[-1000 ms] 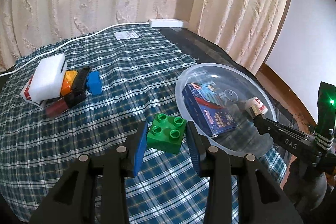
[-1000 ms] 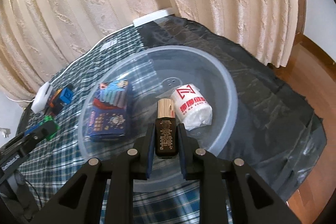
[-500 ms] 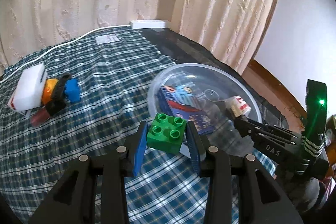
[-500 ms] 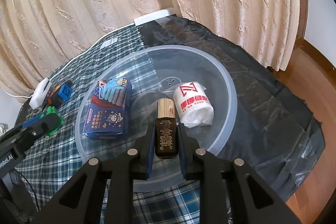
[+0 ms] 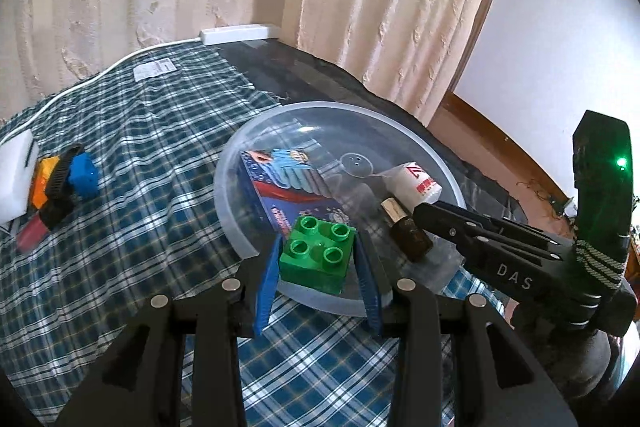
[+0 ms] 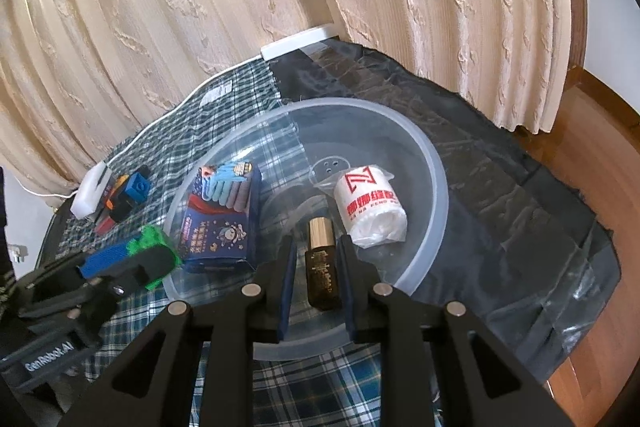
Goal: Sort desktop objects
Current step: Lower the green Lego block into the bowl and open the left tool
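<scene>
left gripper: pinching green brick, low centre, over bowl rim
right gripper: fingers spread either side of brown bottle, gaps visible
in bowl: 3 – bottle, crayon box, tissue roll
left to sort: pile, frame left; count unclear

Readable text only:

- "DAS" in white caps on black body of right gripper, seen from left wrist cam.
- "GenRobot.AI" in white on black body of left gripper, lower left of right wrist cam.
- White roll in clear bowl: red angular logo on end face, red Chinese chars below w/ small Latin line, too small to read.
- Blue box in bowl: Chinese print + cartoon figure, not legible.
- Dark bottle: gold lettering, too fine to read.
- White tag on plaid cloth: print illegible.
</scene>
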